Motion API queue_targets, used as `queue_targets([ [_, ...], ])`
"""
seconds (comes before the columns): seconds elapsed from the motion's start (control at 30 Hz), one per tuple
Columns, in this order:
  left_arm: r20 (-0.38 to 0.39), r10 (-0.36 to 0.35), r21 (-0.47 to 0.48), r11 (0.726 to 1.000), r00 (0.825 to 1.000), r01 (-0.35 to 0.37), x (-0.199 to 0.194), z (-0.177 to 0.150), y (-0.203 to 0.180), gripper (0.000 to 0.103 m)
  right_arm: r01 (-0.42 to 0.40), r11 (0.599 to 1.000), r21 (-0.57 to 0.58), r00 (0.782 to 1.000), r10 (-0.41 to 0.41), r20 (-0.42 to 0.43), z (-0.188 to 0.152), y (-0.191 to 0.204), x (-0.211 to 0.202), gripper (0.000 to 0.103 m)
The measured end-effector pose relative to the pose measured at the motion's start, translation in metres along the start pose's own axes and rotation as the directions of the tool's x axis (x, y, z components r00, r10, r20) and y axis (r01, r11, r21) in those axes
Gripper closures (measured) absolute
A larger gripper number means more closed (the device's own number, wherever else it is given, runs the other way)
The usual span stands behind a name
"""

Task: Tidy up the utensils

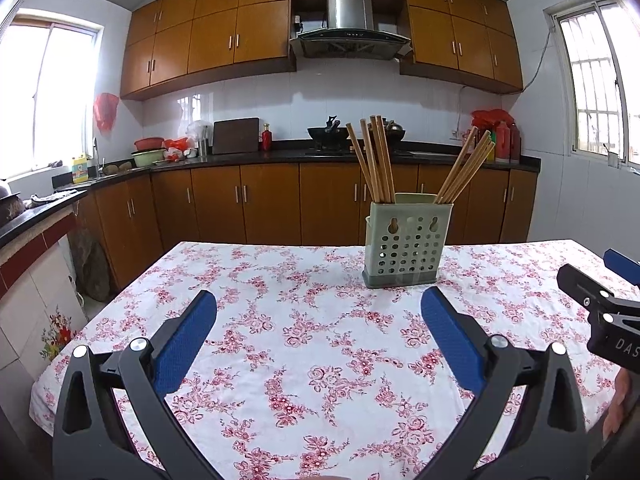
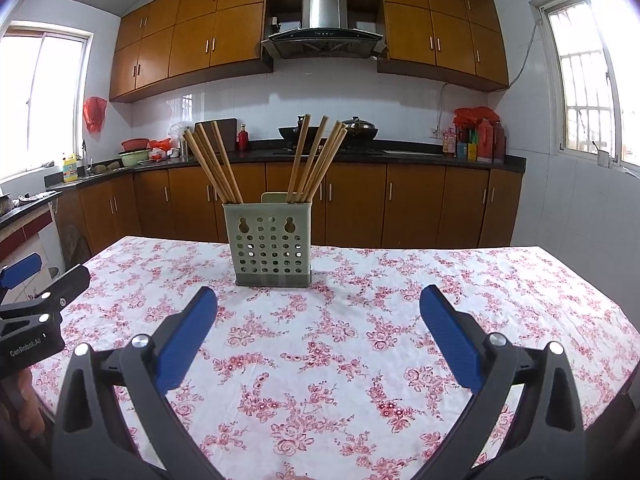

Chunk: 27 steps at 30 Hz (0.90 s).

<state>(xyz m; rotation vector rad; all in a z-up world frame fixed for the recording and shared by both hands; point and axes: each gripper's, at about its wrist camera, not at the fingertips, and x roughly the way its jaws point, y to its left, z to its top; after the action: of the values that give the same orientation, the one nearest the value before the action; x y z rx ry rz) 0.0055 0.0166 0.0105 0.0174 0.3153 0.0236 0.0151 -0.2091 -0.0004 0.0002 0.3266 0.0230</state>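
Both the left gripper (image 1: 319, 304) and right gripper (image 2: 319, 302) hover with fingers spread wide, holding nothing. Ahead on the floral tabletop (image 2: 440, 304) stands the perforated holder (image 2: 273, 242), its chopsticks (image 2: 224, 164) splayed outward; a careless reach could topple it.

The left tool (image 1: 319, 308) hangs over the surface (image 1: 280, 280), its two blue-padded fingers (image 1: 185, 344) spread wide with nothing between them. The surface wears a white cloth printed with pink flowers. Beyond the fingertips stands a pale green holder (image 1: 408, 240), upright, its near wall pierced with round holes. Wooden chopsticks (image 1: 374, 160) lean out of it in two bunches, one to the left and one to the right. At the right edge part of the right tool (image 1: 600, 296) shows, apart from the holder.
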Motion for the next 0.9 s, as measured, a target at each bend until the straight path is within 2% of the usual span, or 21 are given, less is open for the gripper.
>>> queue_targets([
  [0.9,-0.005,-0.004,-0.003,1.000,1.000,0.004,0.0001,-0.0002,-0.0009,0.002,0.004,1.000,0.005,1.000,-0.004,-0.008,-0.0020,0.0005,0.0035,0.004],
])
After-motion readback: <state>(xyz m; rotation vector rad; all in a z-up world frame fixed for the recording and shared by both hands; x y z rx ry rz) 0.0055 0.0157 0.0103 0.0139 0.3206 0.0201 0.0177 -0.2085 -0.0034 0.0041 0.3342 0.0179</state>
